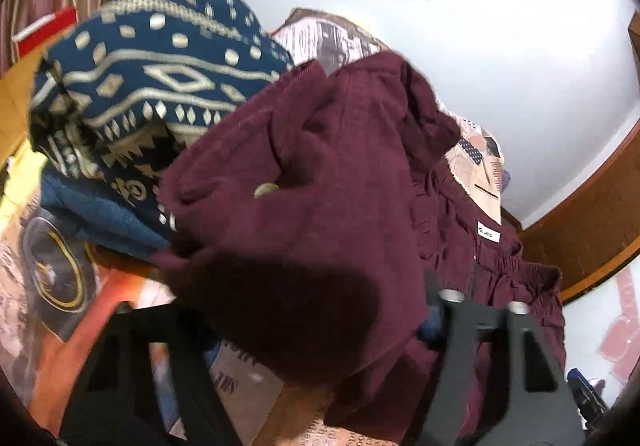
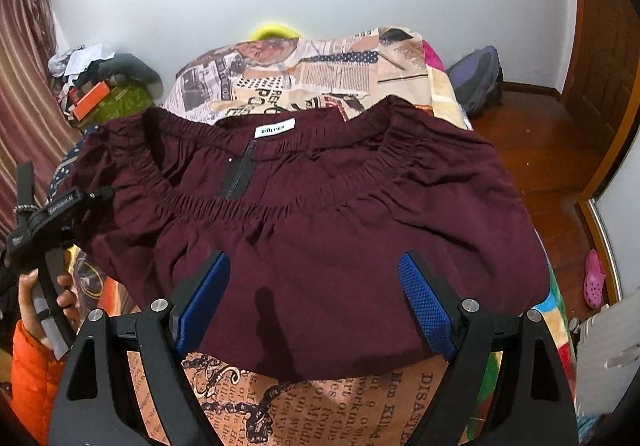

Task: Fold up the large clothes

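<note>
right gripper (image 2: 312, 302) spread wide over maroon trousers (image 2: 320, 214)

Right gripper (image 2: 314, 300): matte black arms with triangular cut-outs and round silver screws, fingers (image 2: 426, 306) faced with textured blue pads. Left gripper (image 2: 60, 204) is black too, small white lettering along its body, a beaded cord at its rear. Bare-skinned left hand (image 2: 44, 294), bright orange puffy sleeve (image 2: 34, 374).
</note>
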A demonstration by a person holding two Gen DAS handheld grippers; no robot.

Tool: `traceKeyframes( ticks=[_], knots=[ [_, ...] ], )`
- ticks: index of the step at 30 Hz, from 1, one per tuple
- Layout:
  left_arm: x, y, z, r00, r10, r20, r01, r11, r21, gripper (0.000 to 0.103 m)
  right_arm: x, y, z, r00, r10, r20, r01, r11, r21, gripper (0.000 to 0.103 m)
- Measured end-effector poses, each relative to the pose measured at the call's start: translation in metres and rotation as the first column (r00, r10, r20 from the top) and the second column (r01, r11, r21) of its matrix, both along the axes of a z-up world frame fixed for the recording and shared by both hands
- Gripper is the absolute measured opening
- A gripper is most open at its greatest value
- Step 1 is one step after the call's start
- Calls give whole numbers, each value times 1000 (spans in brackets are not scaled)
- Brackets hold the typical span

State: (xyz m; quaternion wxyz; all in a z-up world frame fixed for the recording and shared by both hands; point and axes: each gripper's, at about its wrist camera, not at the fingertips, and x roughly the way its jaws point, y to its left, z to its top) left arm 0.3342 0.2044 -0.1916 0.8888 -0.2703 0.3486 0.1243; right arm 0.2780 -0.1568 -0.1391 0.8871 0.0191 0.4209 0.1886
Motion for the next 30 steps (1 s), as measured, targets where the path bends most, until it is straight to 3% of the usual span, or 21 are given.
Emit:
traceKeyframes(
  ticks=[3, 6, 10, 14, 17, 24, 27, 30],
  knots=[
    [-12, -6, 17, 999, -17, 52, 18, 1000, -5, 30, 0, 8, 0, 1000, 12, 2, -12, 1000, -28, 84],
    [-19, -9, 36, 993, -48, 106, 53, 998, -44, 21, 1, 19, 4, 999, 40, 12, -40, 999, -36, 84],
    [-28, -14, 70, 980, -50, 192, 53, 999, -13, 18, 4, 41, 13, 996, 89, 25, -88, 995, -40, 84],
    [-43, -15, 111, 955, -26, 294, -5, 995, 102, 18, 10, 69, 14, 991, 130, 35, -129, 991, -39, 84],
    [-44, -11, 131, 946, -17, 323, -30, 990, 139, 18, 19, 96, 2, 989, 145, -21, -145, 989, -7, 84],
    [-37, -14, 135, 954, -19, 300, -45, 978, 205, 18, 26, 160, -51, 947, 227, -230, -207, 972, 108, 84],
    [-31, -28, 133, 956, -45, 290, -32, 966, 257, 18, 24, 168, -56, 941, 241, -238, -229, 970, 78, 84],
    [-29, -48, 134, 954, -88, 288, 1, 957, 291, 18, 23, 153, -47, 935, 272, -229, -254, 961, 106, 84]
  ],
)
